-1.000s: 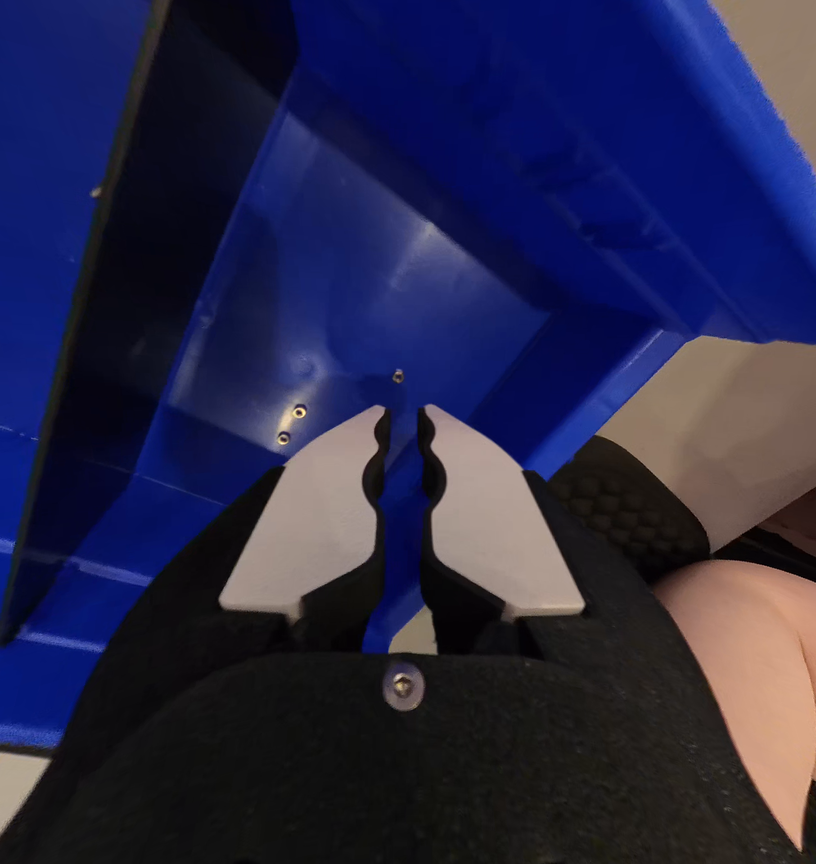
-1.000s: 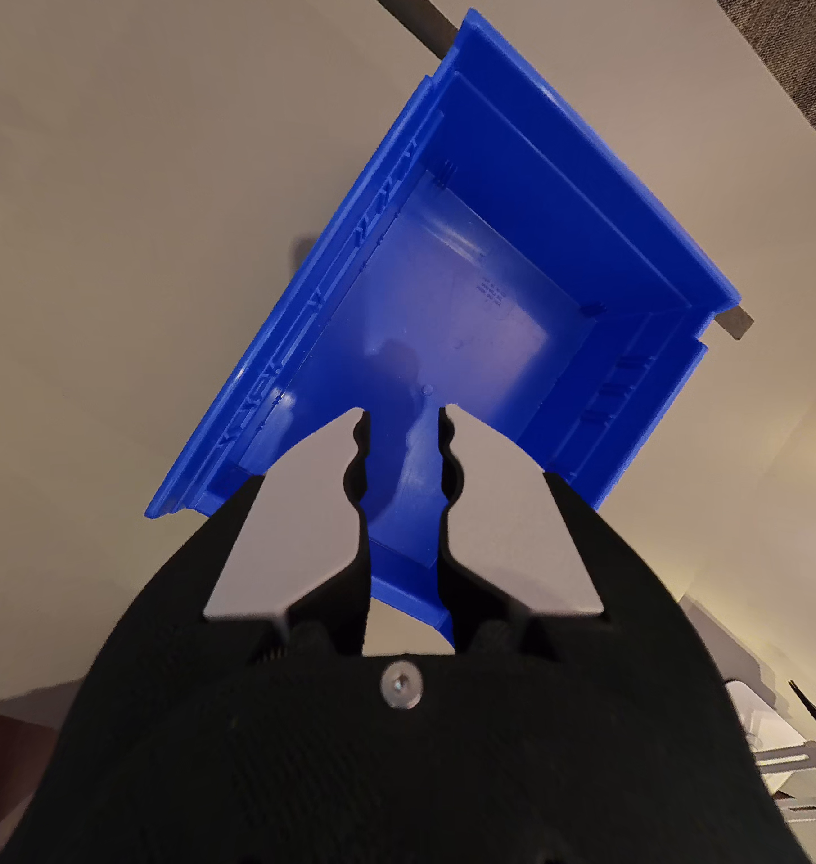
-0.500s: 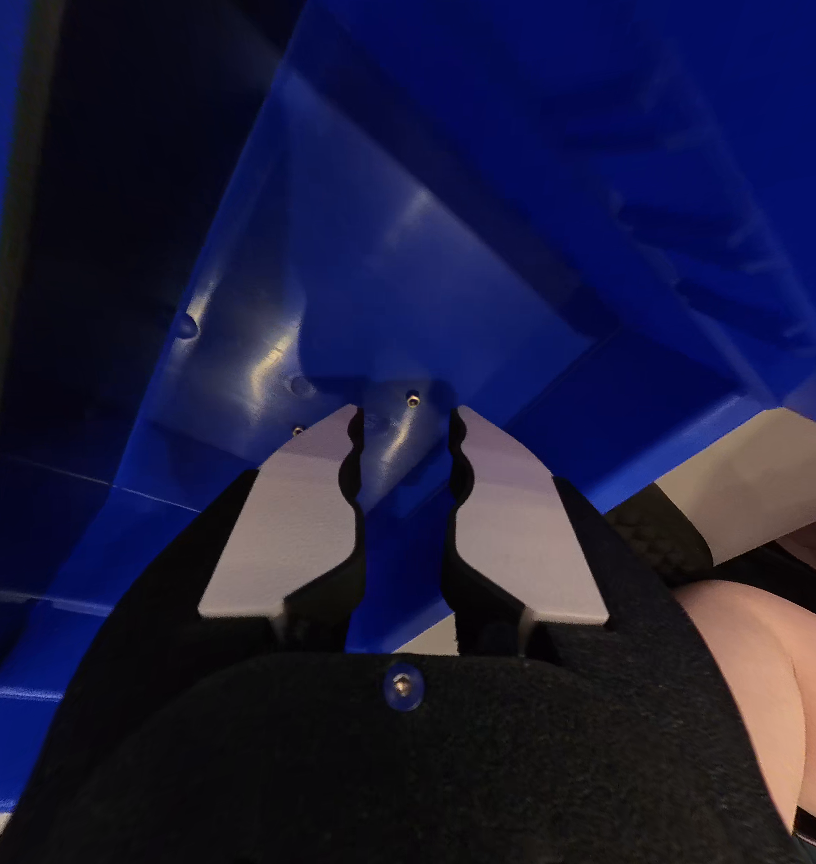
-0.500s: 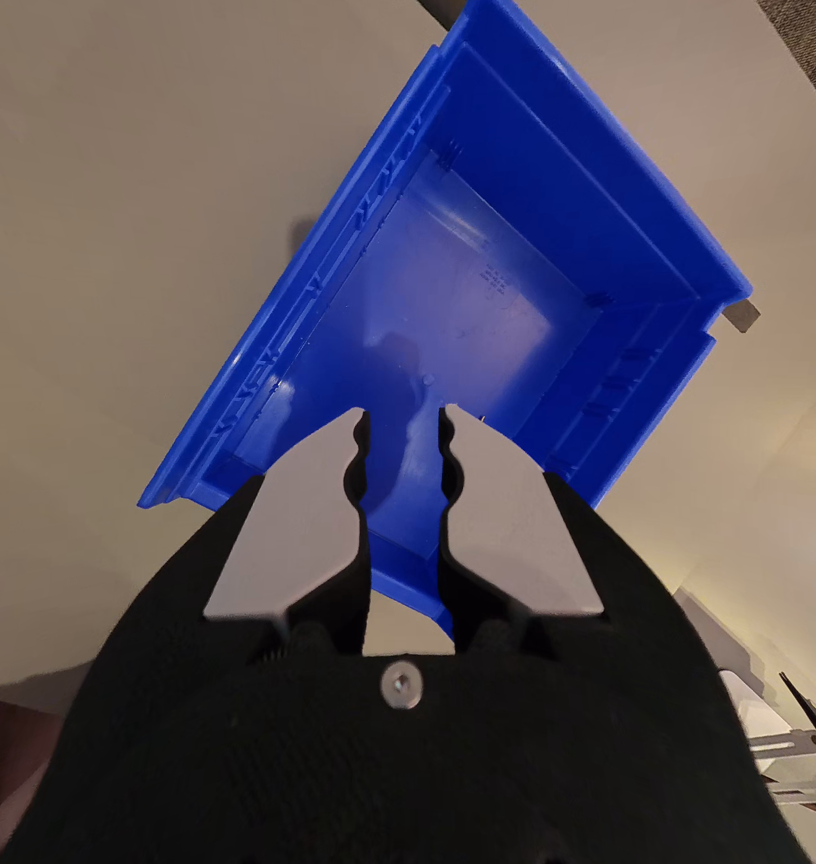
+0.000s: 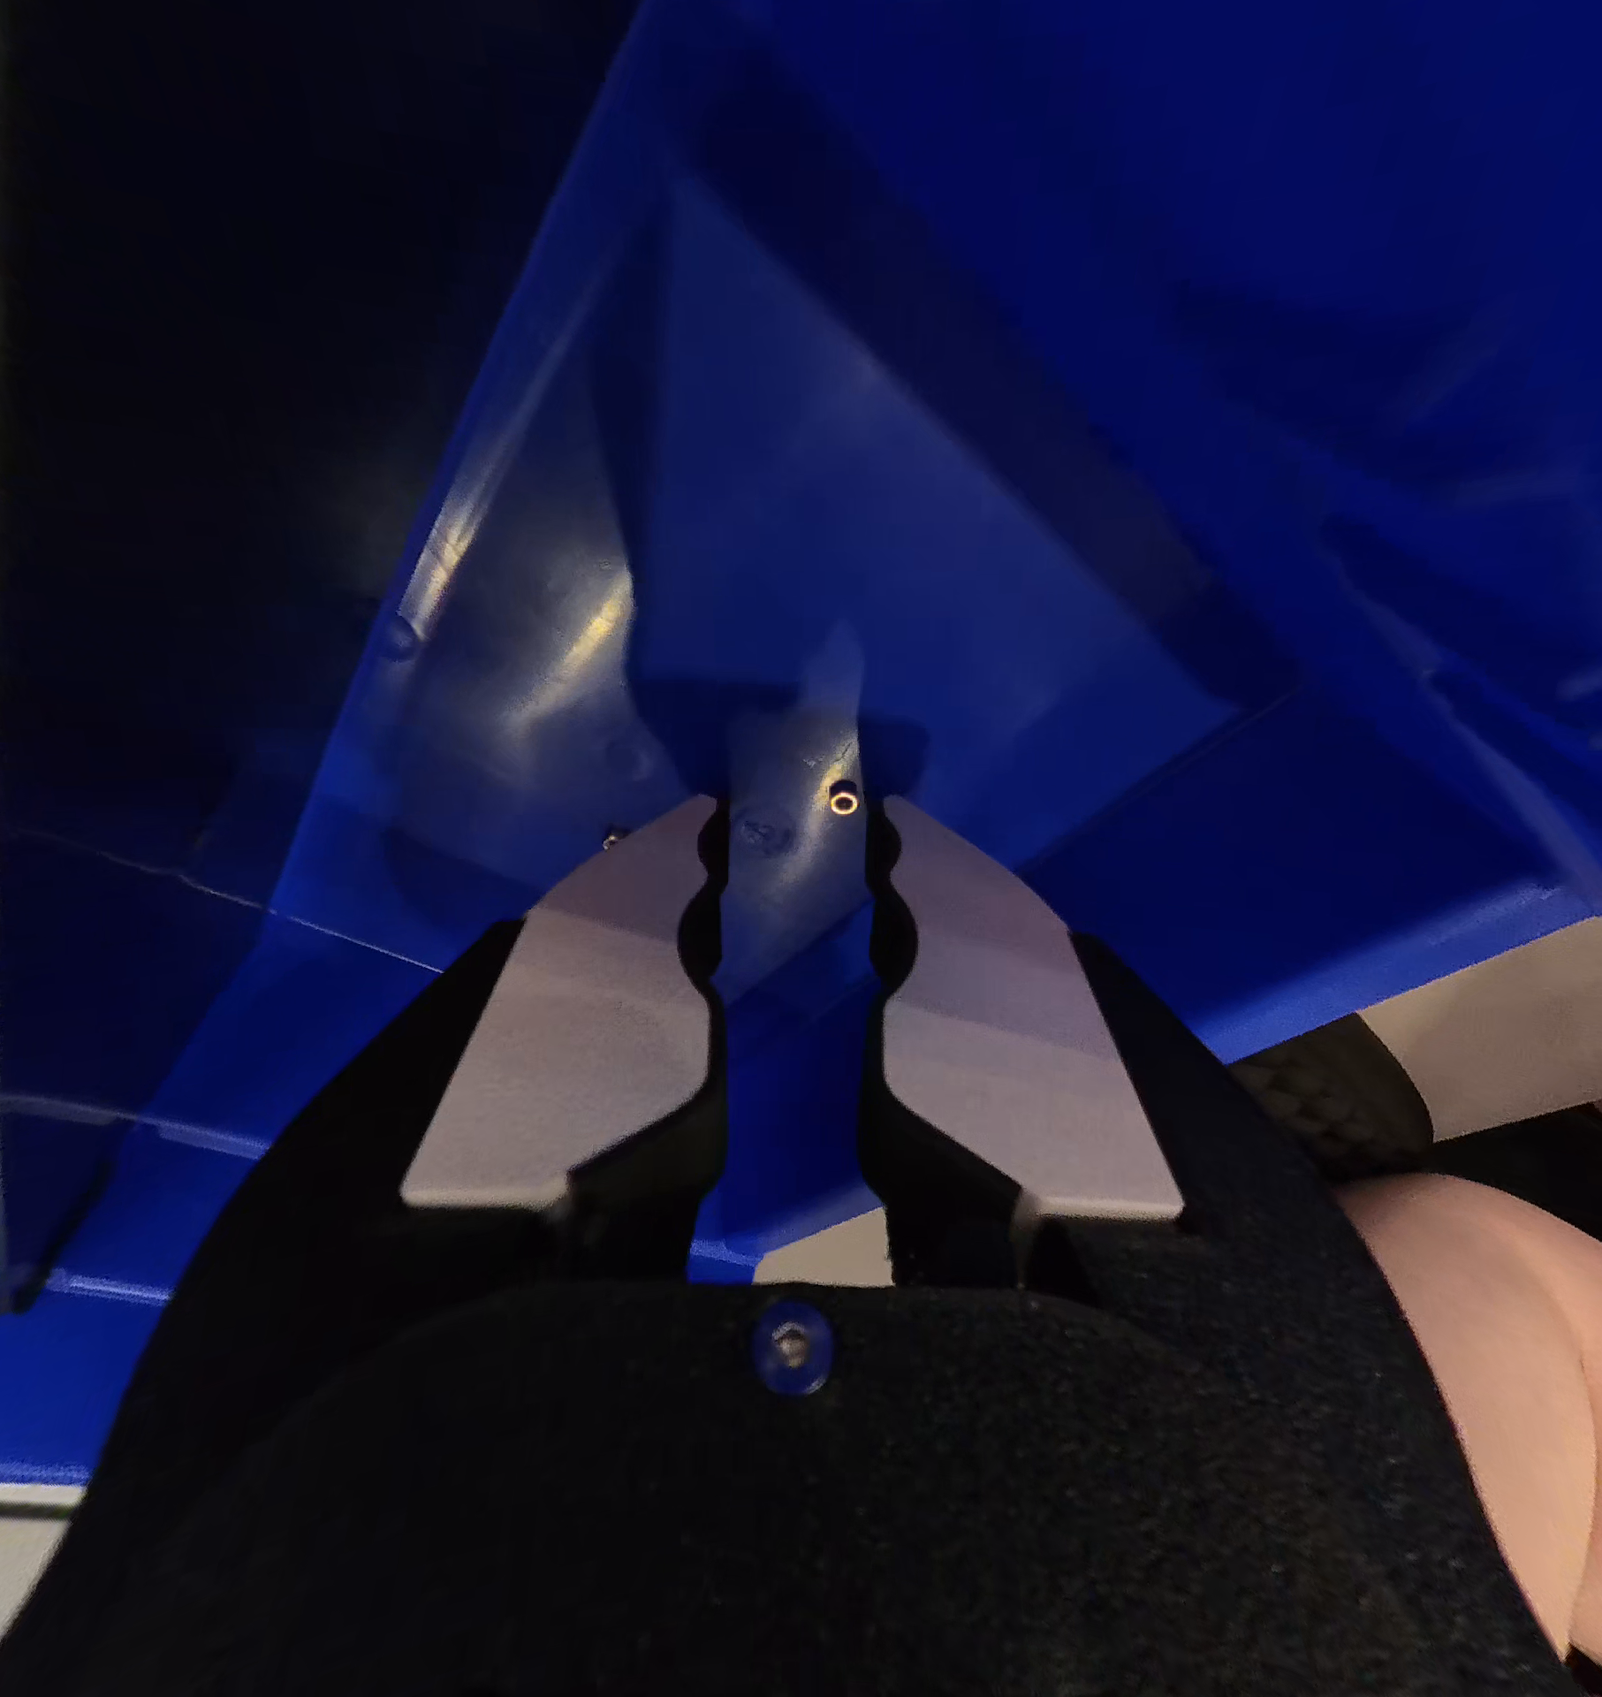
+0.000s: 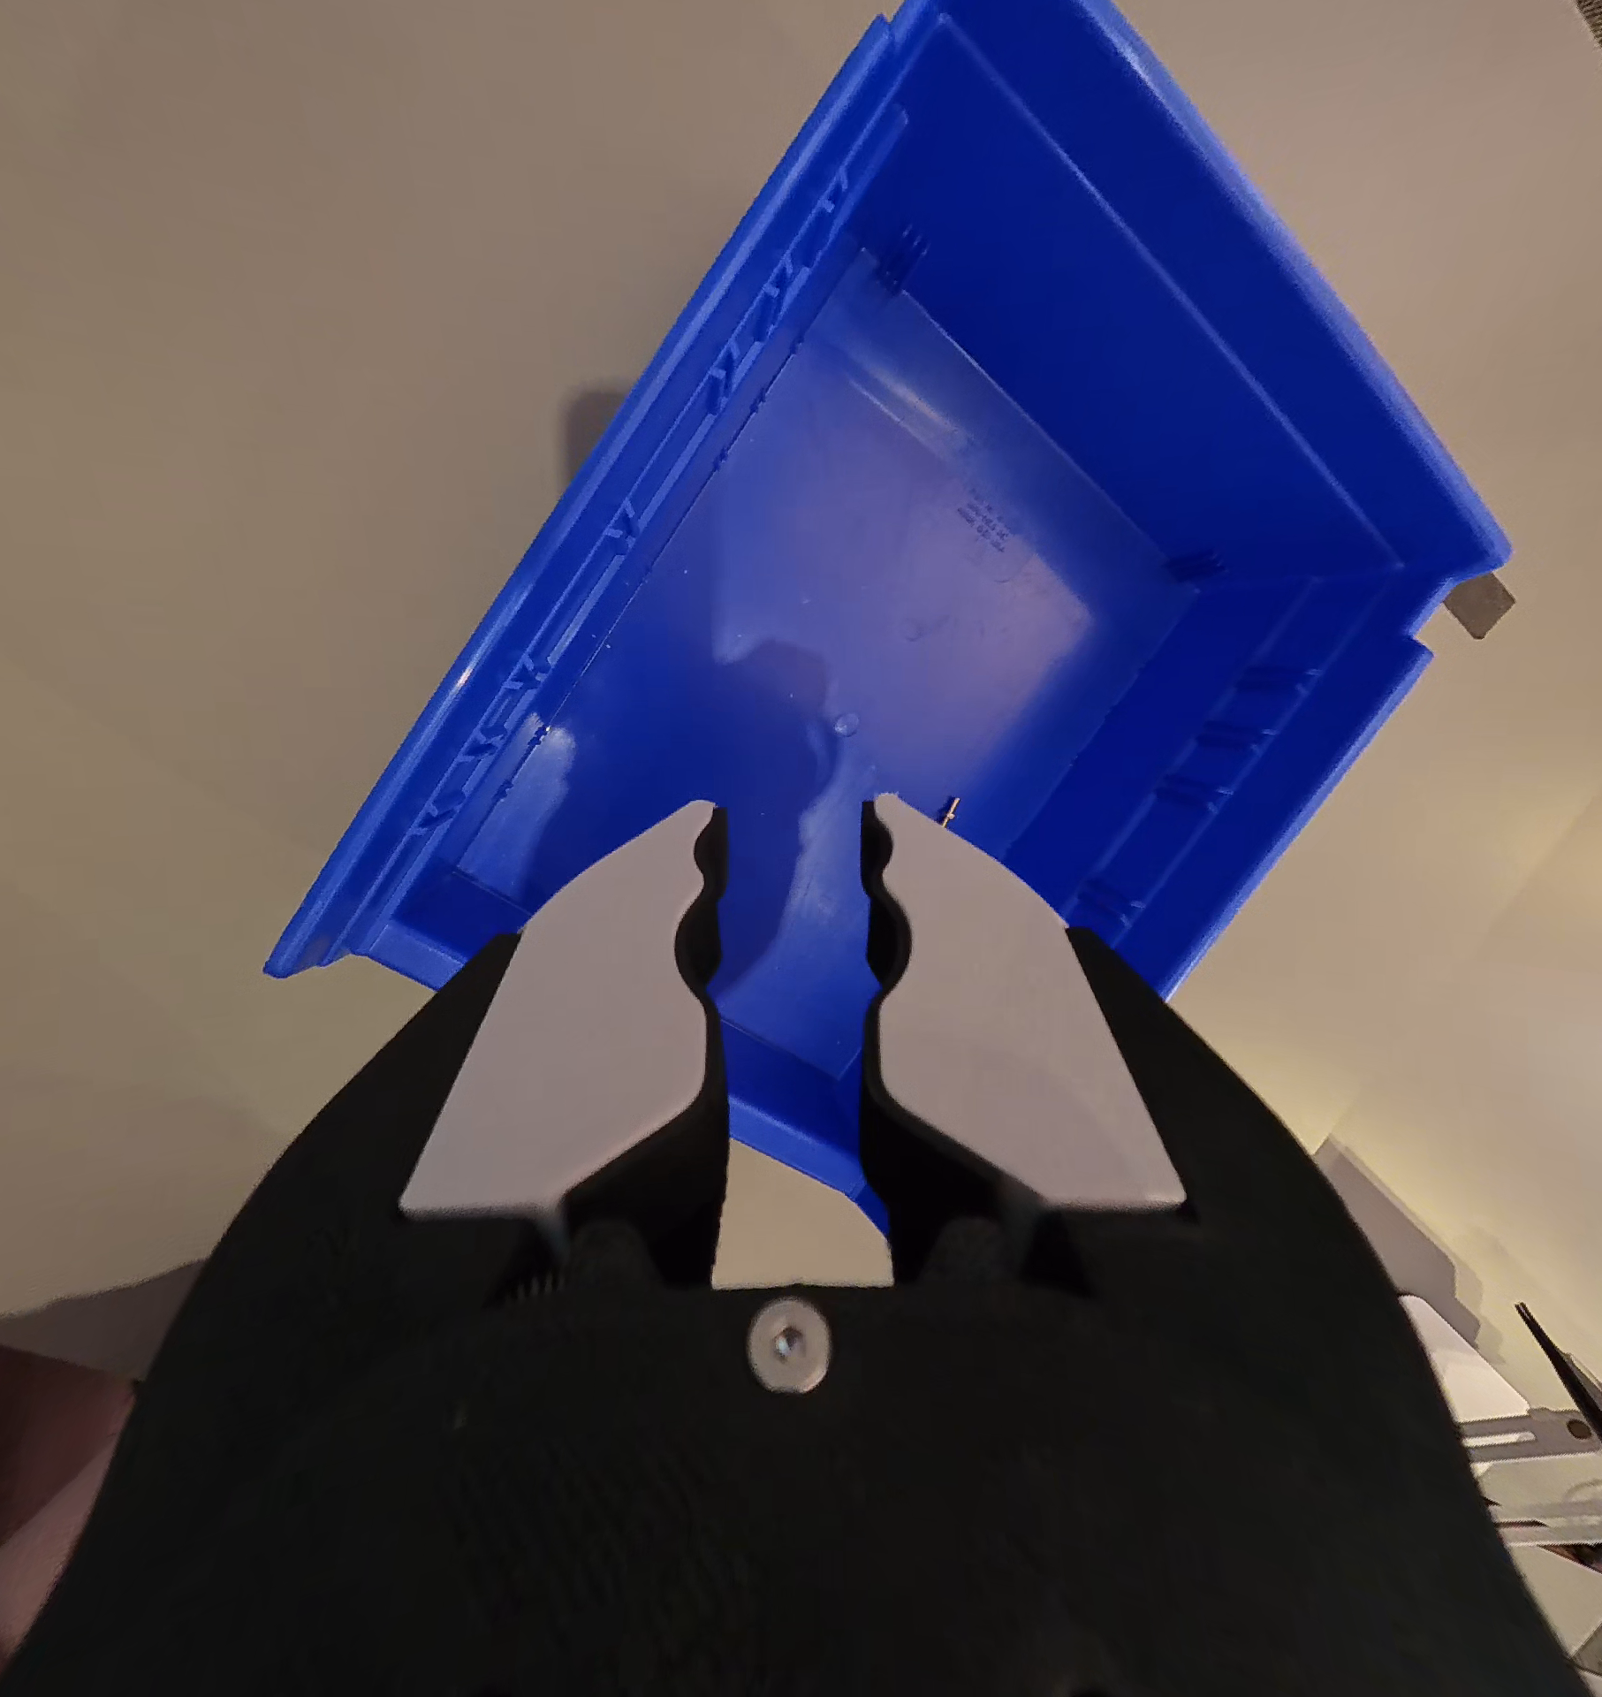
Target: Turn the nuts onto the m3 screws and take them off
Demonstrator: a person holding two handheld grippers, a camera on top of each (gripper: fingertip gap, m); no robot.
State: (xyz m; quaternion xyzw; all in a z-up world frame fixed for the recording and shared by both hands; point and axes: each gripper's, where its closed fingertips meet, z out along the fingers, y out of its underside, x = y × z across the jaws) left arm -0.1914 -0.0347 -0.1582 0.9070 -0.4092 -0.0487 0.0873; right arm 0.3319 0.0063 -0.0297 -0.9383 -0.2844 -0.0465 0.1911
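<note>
The desk is a plain beige surface and carries a blue plastic bin, which lies at an angle in the right wrist view. A second blue bin fills most of the left wrist view, with its walls in deep shadow.

The right claw hovers above the near end of its bin. Its jaws stand apart and hold nothing. The left claw reaches down into the other bin, close to the bin floor. Its jaws also stand apart and hold nothing.

A bare part of a person's arm shows at the lower right of the left wrist view.

One nut, a small brass-coloured ring, lies flat on the bin floor between the left claw's fingertips, nearer the right one. A second small metal piece shows just beside the outer edge of the other fingertip; its kind cannot be told. In the right wrist view, a thin screw lies on the bin floor just beside the right-hand fingertip.
</note>
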